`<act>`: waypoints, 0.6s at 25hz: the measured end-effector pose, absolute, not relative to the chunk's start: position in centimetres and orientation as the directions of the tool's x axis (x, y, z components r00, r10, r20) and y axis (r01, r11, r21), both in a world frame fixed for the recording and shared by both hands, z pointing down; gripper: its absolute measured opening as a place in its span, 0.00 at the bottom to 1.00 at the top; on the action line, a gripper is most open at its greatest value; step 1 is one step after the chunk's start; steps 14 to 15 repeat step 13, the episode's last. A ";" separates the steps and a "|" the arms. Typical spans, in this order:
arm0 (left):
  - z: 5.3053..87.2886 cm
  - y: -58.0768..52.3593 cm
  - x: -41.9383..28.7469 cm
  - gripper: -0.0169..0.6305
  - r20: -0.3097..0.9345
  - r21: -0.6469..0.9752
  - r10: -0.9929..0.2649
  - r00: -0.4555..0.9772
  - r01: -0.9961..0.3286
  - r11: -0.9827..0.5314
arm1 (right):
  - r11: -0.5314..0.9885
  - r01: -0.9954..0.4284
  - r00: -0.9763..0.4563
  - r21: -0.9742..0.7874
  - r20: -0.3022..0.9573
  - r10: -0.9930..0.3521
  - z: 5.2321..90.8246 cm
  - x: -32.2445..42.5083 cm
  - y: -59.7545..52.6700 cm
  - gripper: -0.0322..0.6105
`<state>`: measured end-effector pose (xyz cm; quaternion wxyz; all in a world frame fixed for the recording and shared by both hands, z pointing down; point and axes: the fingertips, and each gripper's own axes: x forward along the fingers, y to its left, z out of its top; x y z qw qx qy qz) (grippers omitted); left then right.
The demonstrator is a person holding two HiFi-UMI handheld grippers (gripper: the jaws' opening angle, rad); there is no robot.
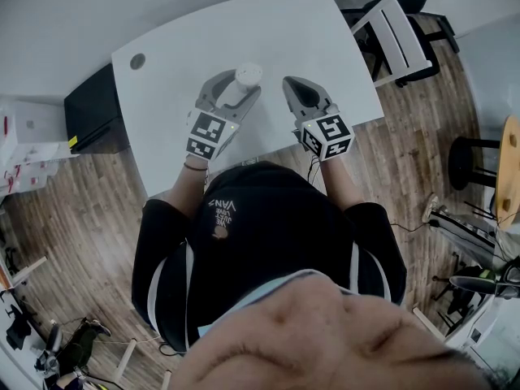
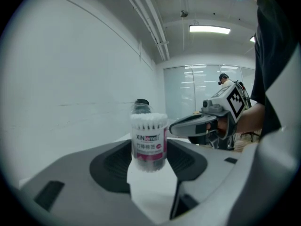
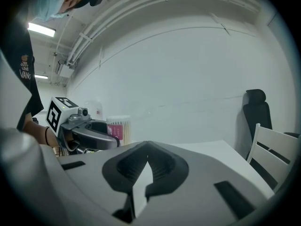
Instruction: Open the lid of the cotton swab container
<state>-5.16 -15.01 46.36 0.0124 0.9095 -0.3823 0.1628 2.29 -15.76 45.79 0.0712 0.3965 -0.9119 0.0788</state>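
The cotton swab container (image 1: 248, 74) is a clear tube with a pink label, and it stands upright on the white table (image 1: 171, 63). My left gripper (image 1: 235, 89) is shut on it. In the left gripper view both pads press the sides of the container (image 2: 148, 133), and white swab tips show at its top. My right gripper (image 1: 290, 83) is to the right of the container, apart from it, shut and empty. In the right gripper view its jaws (image 3: 146, 144) meet with nothing between them, and the container (image 3: 118, 127) stands beyond to the left.
The table has a round cable hole (image 1: 136, 60) at its far left. A white chair (image 1: 396, 35) stands at the right end of the table, with a black chair (image 3: 256, 111) behind it. A black box (image 1: 93, 112) sits on the floor at the left. A clear bottle with a dark cap (image 2: 141, 105) shows behind the container.
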 end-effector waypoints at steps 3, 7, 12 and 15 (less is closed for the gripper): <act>46.4 -14.9 -5.5 0.40 0.311 -0.100 -0.690 0.653 -0.700 -0.707 | 0.673 -0.735 -0.675 -0.085 0.192 -0.712 45.7 2.0 -15.7 0.07; 46.5 -14.7 -5.9 0.40 0.318 -0.091 -0.689 0.652 -0.702 -0.706 | 0.673 -0.734 -0.675 -0.088 0.194 -0.712 45.7 1.7 -15.6 0.07; 47.4 -14.8 -6.0 0.40 0.332 -0.078 -0.689 0.644 -0.710 -0.700 | 0.675 -0.732 -0.677 -0.089 0.197 -0.709 46.1 1.7 -15.7 0.07; 47.5 -14.8 -6.0 0.40 0.333 -0.077 -0.690 0.643 -0.710 -0.700 | 0.674 -0.733 -0.677 -0.090 0.197 -0.709 46.1 1.7 -15.7 0.07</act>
